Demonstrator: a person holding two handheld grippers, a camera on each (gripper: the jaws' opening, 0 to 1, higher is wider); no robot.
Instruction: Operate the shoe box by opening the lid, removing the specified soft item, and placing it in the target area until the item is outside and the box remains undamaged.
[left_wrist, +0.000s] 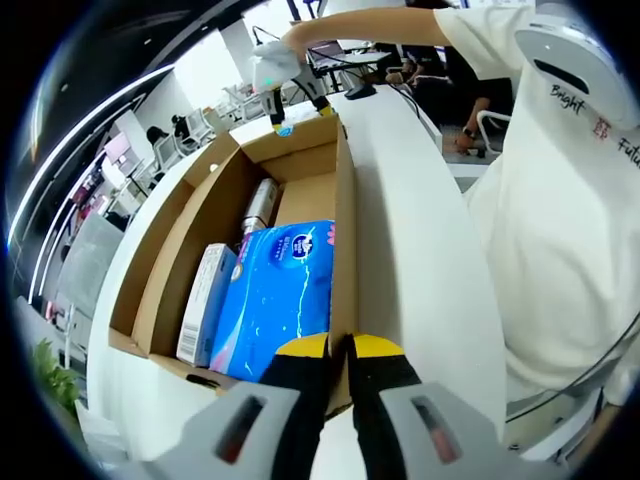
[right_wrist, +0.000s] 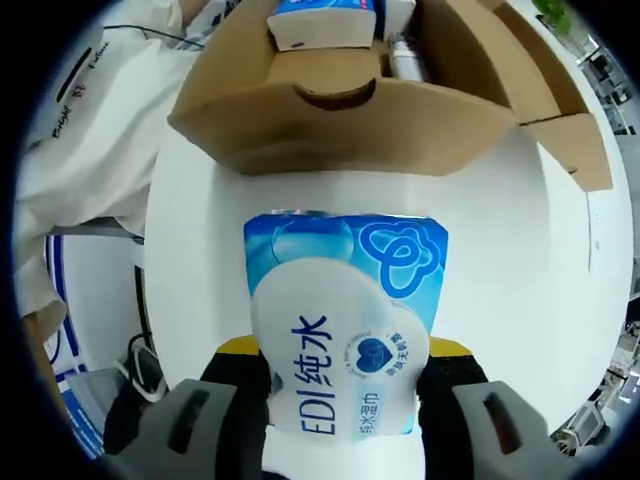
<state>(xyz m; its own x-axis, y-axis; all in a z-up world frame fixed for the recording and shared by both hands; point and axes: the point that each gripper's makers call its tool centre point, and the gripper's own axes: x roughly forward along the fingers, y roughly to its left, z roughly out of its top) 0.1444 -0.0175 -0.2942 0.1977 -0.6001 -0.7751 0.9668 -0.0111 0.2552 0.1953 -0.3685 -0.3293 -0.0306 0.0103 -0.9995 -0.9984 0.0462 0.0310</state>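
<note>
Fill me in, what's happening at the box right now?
The right gripper holds a soft blue and white wipes pack between its jaws, over the white table just outside the open cardboard box. The left gripper has its jaws shut on the box's near wall. A blue tissue pack, a white carton and a silver bottle lie inside.

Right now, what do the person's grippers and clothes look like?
The left gripper has black jaws with yellow tips rising from a grey body. The right gripper matches: black, yellow-tipped, grey base. The person wears a white T-shirt with dark lettering.
</note>
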